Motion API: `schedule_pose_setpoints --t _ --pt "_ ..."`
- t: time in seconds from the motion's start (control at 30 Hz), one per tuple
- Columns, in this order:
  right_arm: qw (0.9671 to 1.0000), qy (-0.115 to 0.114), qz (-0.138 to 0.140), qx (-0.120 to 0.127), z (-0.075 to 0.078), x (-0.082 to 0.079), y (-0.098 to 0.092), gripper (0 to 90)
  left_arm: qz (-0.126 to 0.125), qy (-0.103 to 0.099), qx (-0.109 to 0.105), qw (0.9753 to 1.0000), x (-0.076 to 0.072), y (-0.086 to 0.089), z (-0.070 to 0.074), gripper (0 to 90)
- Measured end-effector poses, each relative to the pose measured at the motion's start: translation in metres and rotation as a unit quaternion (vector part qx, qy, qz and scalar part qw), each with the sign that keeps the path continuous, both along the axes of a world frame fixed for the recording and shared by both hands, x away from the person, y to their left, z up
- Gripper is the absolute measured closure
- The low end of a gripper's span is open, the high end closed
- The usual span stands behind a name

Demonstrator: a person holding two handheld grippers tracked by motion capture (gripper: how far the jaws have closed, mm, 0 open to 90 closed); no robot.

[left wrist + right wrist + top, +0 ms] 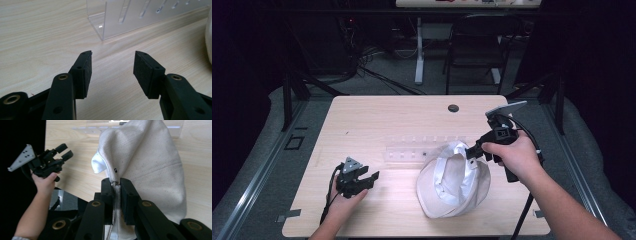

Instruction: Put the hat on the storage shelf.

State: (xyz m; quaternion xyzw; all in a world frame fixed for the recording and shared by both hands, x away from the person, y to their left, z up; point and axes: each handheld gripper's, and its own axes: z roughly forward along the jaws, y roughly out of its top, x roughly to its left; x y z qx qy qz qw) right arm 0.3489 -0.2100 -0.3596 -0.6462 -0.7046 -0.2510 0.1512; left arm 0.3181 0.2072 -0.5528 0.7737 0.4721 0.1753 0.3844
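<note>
Fingers of the right gripper are clamped together on a fold of the cream-white cloth cap, the fabric edge pinched flat between the two black pads. From that pinch the cap rises ahead of the fingertips and spreads off to one side, its white inner lining showing just past the pads. In the high view the right gripper bites the cap at its far rim, with the rest of the cap sagging toward the person from the fingers and resting on the pale wooden table.

Over on the other side, the left gripper has its fingers spread wide apart with only bare table between them. Just beyond its fingertips stands a clear acrylic rack with slotted walls, apart from both pads, and a sliver of the cap shows well off to the side of one finger. In the high view the left gripper sits low over the table, well apart from the cap, with the clear rack lying beyond its fingertips and running up to the cap's far rim.
</note>
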Motion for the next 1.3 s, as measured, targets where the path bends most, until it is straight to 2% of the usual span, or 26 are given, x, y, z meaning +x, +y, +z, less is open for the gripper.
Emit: schedule_pose_setpoints --t 0.13,0.27,0.37,0.57,0.67,0.77,0.83,0.93,1.17,1.3 --pt "0.9998 -0.001 -0.008 0.020 0.003 0.000 0.000 82.2 -0.001 0.000 0.000 1.0000 0.000 0.000 0.000 49.5" --pt "0.9997 -0.002 -0.005 0.024 0.008 0.000 0.001 82.2 -0.001 0.000 0.000 1.0000 0.000 0.000 0.000 49.5" --pt "0.9993 -0.002 -0.006 0.037 0.014 0.000 0.001 82.3 -0.002 0.001 0.000 1.0000 -0.001 -0.001 0.000 49.5" --pt "0.9989 -0.012 -0.005 0.045 0.023 0.000 0.001 82.3 -0.003 -0.001 -0.001 1.0000 -0.001 -0.002 0.000 49.3" --pt "0.9990 -0.018 -0.005 0.041 0.025 -0.001 0.000 82.3 -0.003 -0.001 -0.001 1.0000 -0.001 -0.002 0.000 49.1" --pt "0.9984 -0.028 -0.019 0.045 0.032 0.000 -0.003 82.3 -0.005 -0.003 0.001 1.0000 -0.002 -0.003 0.000 48.7" --pt "0.9986 -0.025 -0.015 0.043 0.033 0.000 -0.005 82.3 -0.005 -0.003 0.002 1.0000 -0.002 -0.003 0.000 48.7" --pt "0.9981 -0.035 -0.019 0.046 0.036 0.001 -0.009 82.3 -0.006 -0.003 0.001 1.0000 -0.002 -0.004 0.000 48.6" --pt "0.9961 -0.049 -0.034 0.065 0.044 0.004 -0.014 82.3 -0.007 -0.005 0.004 1.0000 -0.003 -0.005 0.000 48.4" --pt "0.9963 -0.045 -0.032 0.067 0.048 0.005 -0.013 82.3 -0.008 -0.005 0.002 0.9999 -0.004 -0.007 0.001 48.2"
